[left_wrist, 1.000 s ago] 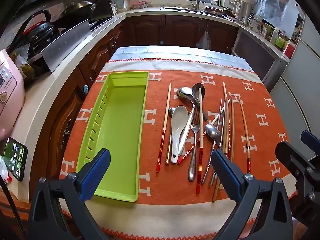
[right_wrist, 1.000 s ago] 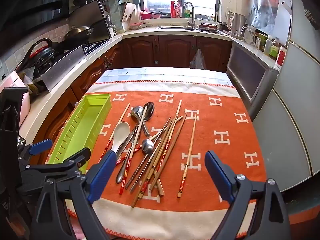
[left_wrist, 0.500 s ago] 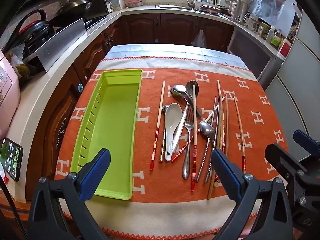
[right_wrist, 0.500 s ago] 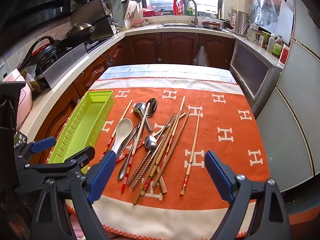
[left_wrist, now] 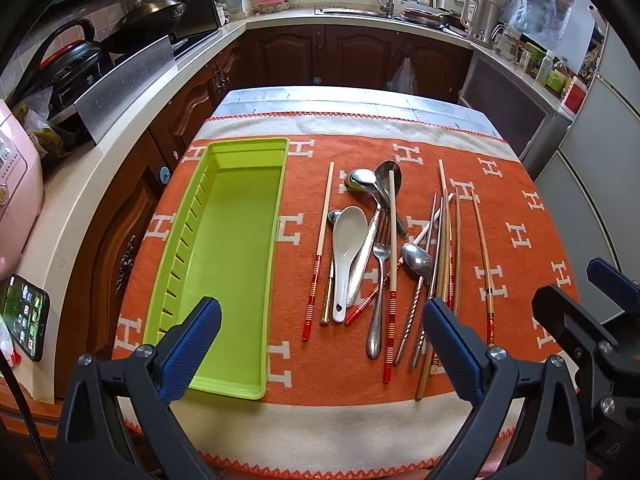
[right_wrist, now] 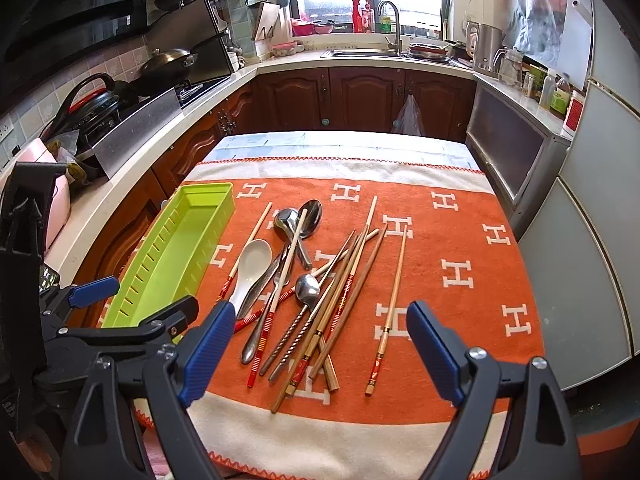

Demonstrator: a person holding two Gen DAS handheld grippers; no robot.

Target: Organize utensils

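1. Two grippers sit at the bottom of the frames, their lower frames cut off by the picture edge. The left gripper (left_wrist: 320, 344) has its blue-padded fingers (left_wrist: 192, 352) spread wide, holding and touching nothing. The right gripper (right_wrist: 320, 352) is likewise spread wide and empty.
2. In the left wrist view, the near ends of several chopsticks (left_wrist: 442, 248) are hidden behind the right-hand finger, low and right of centre.
3. In the middle of both frames, the utensils lie in a loose overlapping pile on the orange cloth (left_wrist: 520, 216): a white ceramic spoon (left_wrist: 347, 240), a fork (left_wrist: 380, 268), and metal spoons (left_wrist: 362, 180) crossing one another, so which handle belongs to which bowl is hard to make out.
4. One chopstick (right_wrist: 390, 312) lies apart on the pile's right side in the right wrist view.
5. Left of the pile, the green tray (left_wrist: 200, 216) is empty, its near left corner hidden behind a finger.
6. At the top of the frames, the counter (right_wrist: 360, 56) clutter by the window is too small to tell.
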